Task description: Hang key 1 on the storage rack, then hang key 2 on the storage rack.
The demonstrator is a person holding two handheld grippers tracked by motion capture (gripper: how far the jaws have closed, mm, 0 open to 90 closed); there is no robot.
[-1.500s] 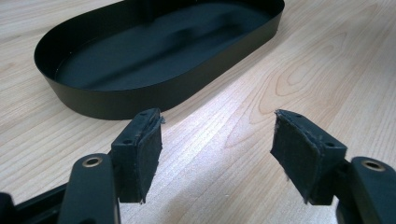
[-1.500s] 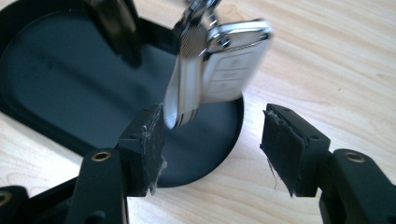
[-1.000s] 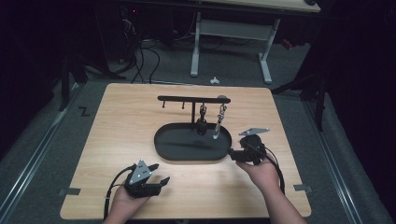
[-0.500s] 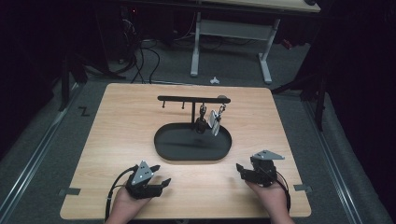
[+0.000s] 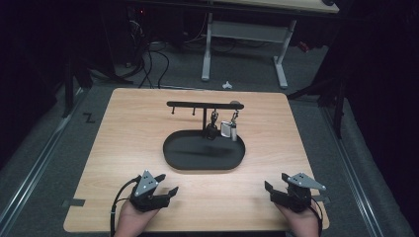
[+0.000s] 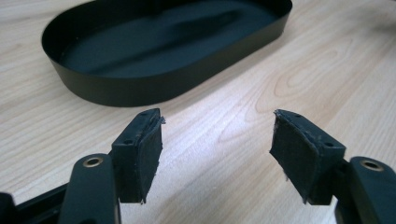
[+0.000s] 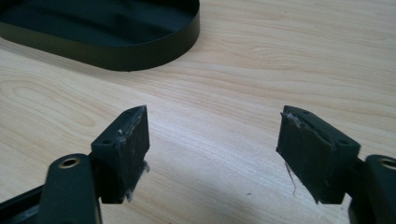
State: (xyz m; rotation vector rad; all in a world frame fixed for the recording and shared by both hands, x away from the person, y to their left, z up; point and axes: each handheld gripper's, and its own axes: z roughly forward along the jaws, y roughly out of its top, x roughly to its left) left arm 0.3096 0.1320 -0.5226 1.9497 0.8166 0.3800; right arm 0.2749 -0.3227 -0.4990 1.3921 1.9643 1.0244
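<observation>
My left gripper sits low over the near edge of the table, jaws spread wide with nothing between them. In the left gripper view its pads stand well apart over bare, pale wood grain. My right gripper is at the near right corner, just as widely spread and just as empty; in the right gripper view the pad faces look scuffed and frayed at the edges. Both of my hands come in from the bottom edge, and a black cable loops off the left tool.

The tabletop is light wood with rounded corners, evenly lit while the room around it is dark.

Farther out, near the middle of the table, lies a black oval tray with a low upright wall. Its inside looks bare and glossy. From the left gripper view the tray is ahead and slightly left; from the right gripper view its rim is ahead to the left.

A post rises at the tray's far side carrying a black horizontal bar with small hooks. Two things hang from it on the right: a dark piece and a silvery rectangular one, both dangling over the tray's far rim.

Beyond the table are grey carpet, a white table frame and tangled cables on the floor.
</observation>
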